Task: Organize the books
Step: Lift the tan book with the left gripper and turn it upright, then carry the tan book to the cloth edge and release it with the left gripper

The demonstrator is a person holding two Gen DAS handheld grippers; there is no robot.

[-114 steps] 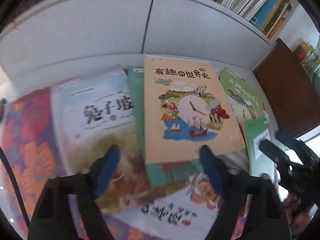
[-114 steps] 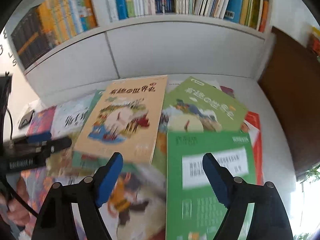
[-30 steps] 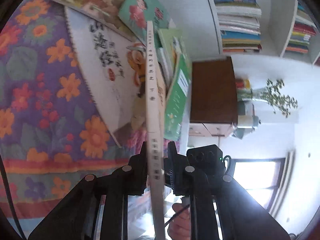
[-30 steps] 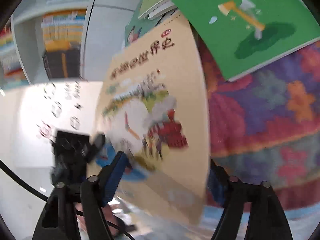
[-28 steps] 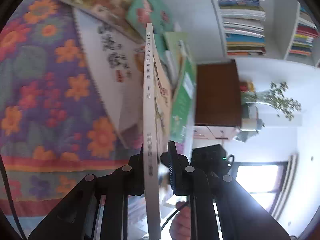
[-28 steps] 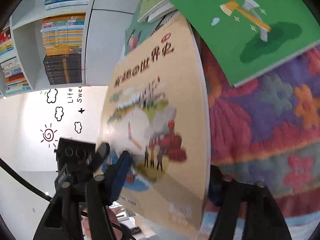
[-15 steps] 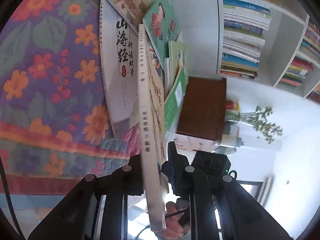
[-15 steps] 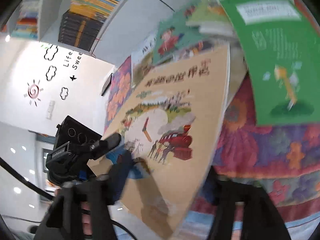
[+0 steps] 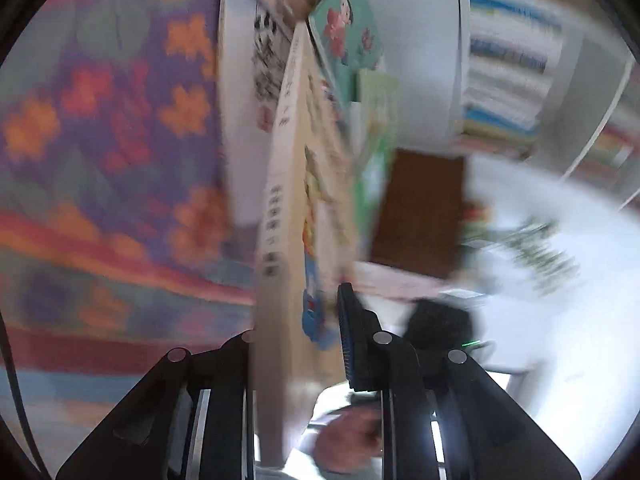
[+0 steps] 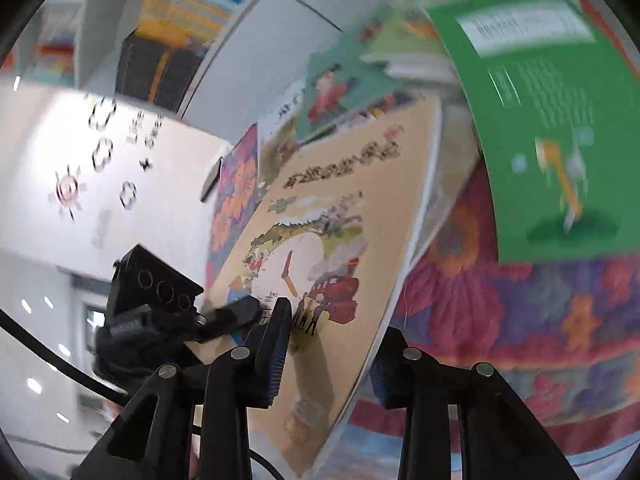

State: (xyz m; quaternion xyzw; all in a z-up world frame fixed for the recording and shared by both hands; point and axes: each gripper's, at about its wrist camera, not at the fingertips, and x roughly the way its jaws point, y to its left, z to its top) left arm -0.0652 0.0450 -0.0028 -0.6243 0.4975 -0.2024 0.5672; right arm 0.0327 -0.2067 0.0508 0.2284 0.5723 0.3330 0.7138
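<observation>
A tan picture book (image 9: pixel 280 216) with a clock and red train on its cover (image 10: pixel 340 240) is lifted off the table. My left gripper (image 9: pixel 298 336) is shut on its spine end; I see it edge-on. In the right wrist view the book lies between the fingers of my right gripper (image 10: pixel 328 360); the jaws stand part closed around its lower edge, and contact is unclear. Other books lie on the floral cloth: a green book (image 10: pixel 552 120), a teal book (image 9: pixel 344 28) and a white book (image 9: pixel 240 92).
The table carries a purple and orange floral cloth (image 9: pixel 100 120). Bookshelves full of books (image 9: pixel 508 68) stand behind. A brown cabinet (image 9: pixel 420 212) and a plant (image 9: pixel 540 248) are at the right. The left gripper's body (image 10: pixel 152 312) shows in the right wrist view.
The left gripper has tilted and swung with the book; the view is blurred. The right gripper's jaws have closed in around the book's lower edge.
</observation>
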